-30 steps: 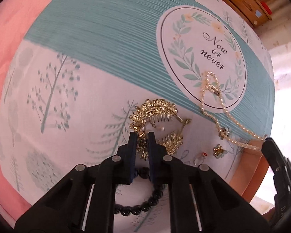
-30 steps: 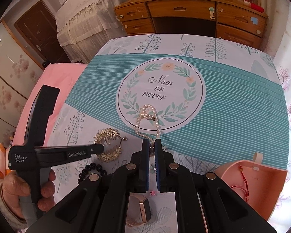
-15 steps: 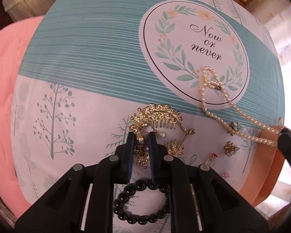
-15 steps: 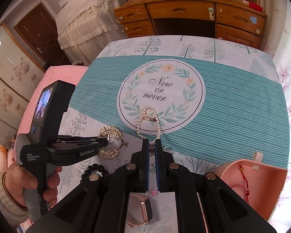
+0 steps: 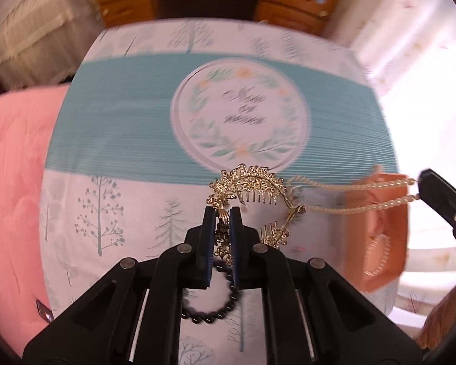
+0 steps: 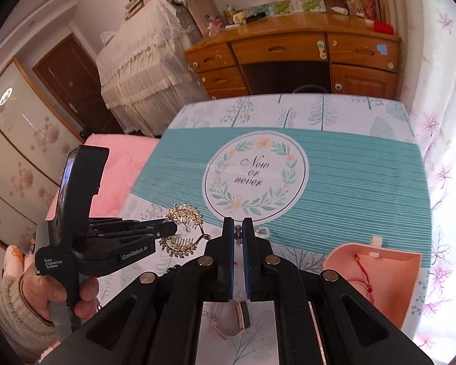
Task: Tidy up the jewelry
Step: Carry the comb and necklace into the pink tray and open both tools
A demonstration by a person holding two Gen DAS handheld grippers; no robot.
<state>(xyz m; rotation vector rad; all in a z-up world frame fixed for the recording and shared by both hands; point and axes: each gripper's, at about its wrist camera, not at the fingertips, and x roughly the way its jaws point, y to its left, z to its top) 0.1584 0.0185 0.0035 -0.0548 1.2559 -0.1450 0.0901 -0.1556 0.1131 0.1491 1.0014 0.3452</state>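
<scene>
My left gripper point(image 5: 222, 213) is shut on a gold leaf-shaped hair comb point(image 5: 252, 184), held up above the tablecloth point(image 5: 115, 140). Two strands of a pearl necklace point(image 5: 361, 196) stretch from beside the comb to my right gripper point(image 5: 422, 190) at the right edge. In the right wrist view the right gripper point(image 6: 238, 228) is shut, with a few pearls point(image 6: 260, 230) showing beside its fingers. The left gripper point(image 6: 171, 228) carries the comb point(image 6: 182, 234) to its left. I cannot tell whether necklace and comb are caught together.
An open pink box point(image 6: 380, 270) with a red string bracelet point(image 6: 363, 273) stands at the right. A black bead bracelet point(image 5: 209, 308) lies on the cloth below the left gripper. A watch point(image 6: 234, 319) rests on a white card. A hand point(image 6: 54, 292) grips the left tool.
Both grippers have risen. The gold comb and the pearl necklace have left the cloth with them. The left gripper has rolled, so the table now sits squarer in its view.
</scene>
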